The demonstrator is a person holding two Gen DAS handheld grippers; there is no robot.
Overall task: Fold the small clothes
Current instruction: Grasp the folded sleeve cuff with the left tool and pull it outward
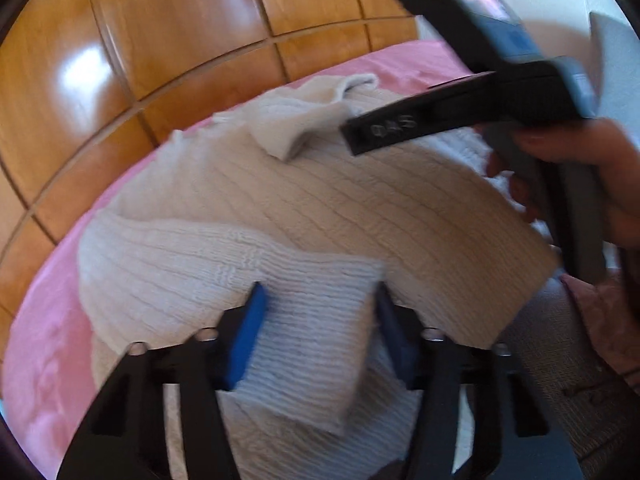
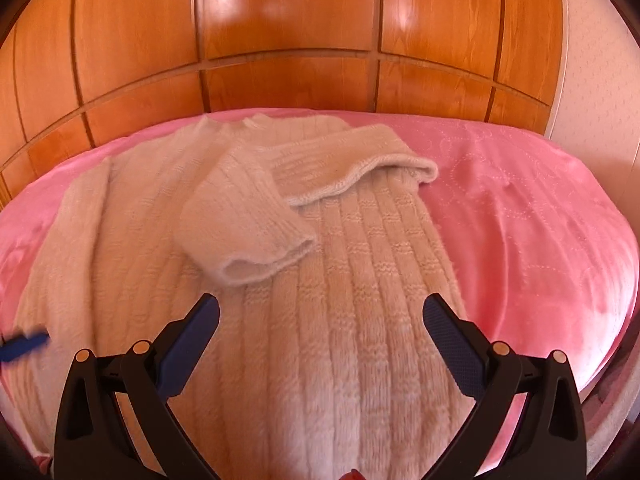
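Note:
A cream ribbed knit sweater lies flat on the pink bedspread, neck at the far side. Its sleeves are folded across the chest. My left gripper is at the sweater's near left edge, and a folded band of knit fills the gap between its blue pads and touches both. One of its pads shows at the left edge of the right wrist view. My right gripper hangs open over the sweater's lower middle with nothing in it. One of its black fingers crosses the left wrist view.
Glossy wooden panels rise right behind the bed. A pale wall stands at the right. A person's hand grips the right gripper's handle. Bare pink bedspread stretches to the right of the sweater.

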